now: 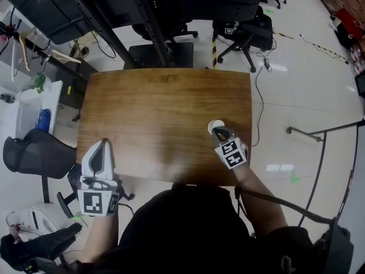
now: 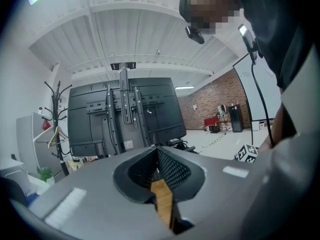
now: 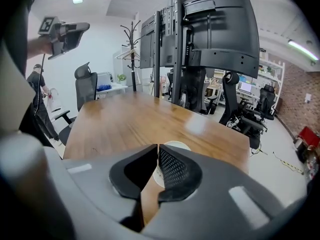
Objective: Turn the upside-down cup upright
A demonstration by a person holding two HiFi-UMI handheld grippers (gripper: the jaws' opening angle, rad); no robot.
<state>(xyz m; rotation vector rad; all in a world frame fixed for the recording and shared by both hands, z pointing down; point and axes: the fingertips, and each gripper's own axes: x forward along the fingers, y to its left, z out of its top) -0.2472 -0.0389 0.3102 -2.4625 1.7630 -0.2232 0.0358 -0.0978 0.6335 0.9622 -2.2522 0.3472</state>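
Jaws of the right gripper point(image 3: 157, 148) stand closed to a sliver, their tips apparently nipping the near edge of the white cup point(image 3: 175, 145), though the jaws mask the contact itself. The cup point(image 1: 215, 124) sits on the wooden table point(image 1: 159, 113), near its right edge and close to the person. It looks light and thin-walled, so the step seems to call for a gentle pinch, a short lift clear of the top, then a slow roll of the wrist so the smooth round wall does not slip from the black dimpled pads. The tabletop is glossy brown veneer with rounded corners. The left gripper point(image 2: 157, 151), grey-shelled, is closed on nothing and held level off the table's near left corner.
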